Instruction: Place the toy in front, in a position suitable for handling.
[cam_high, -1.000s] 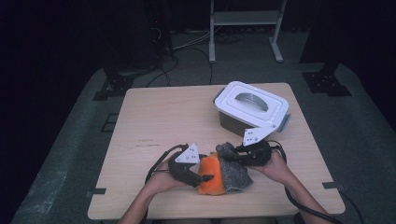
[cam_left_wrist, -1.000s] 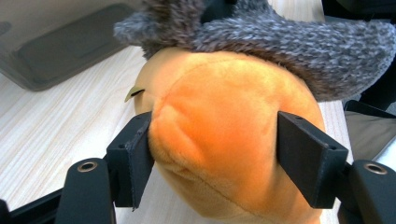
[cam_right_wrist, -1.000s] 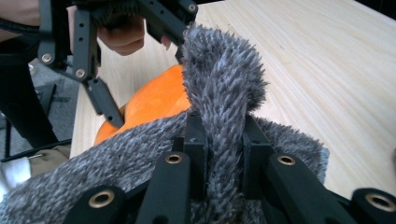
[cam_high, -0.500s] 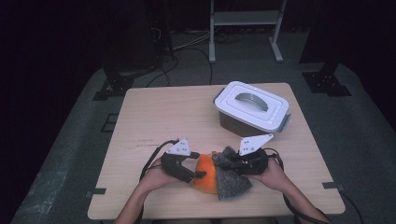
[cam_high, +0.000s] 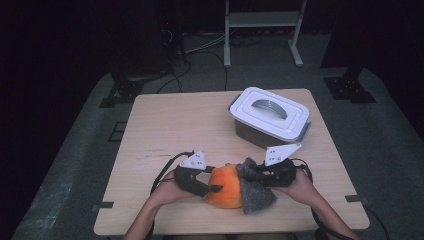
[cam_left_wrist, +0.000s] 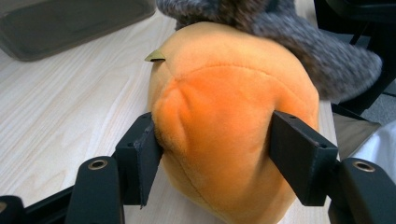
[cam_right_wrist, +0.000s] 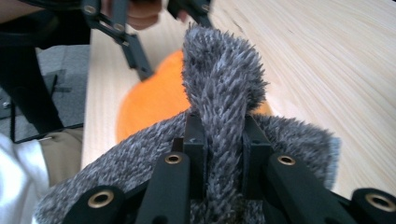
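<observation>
One round orange plush toy (cam_high: 226, 186), one fuzzy grey fabric pouch (cam_high: 255, 190) and one white-lidded grey plastic box (cam_high: 269, 117) lie on one pale wooden table (cam_high: 165, 125). The plush toy sits at the near edge between the two grippers, its right side tucked into the pouch; the box stands well apart, farther back. The left gripper (cam_high: 209, 186) clamps the plush toy, both black jaws denting its soft sides. The right gripper (cam_high: 250, 172) pinches a raised fold of the pouch. The left gripper view adds a small olive tag (cam_left_wrist: 155, 56) on a seam of the toy; the right gripper view reveals the pouch's spiky, mottled pile and the table's wood grain.
</observation>
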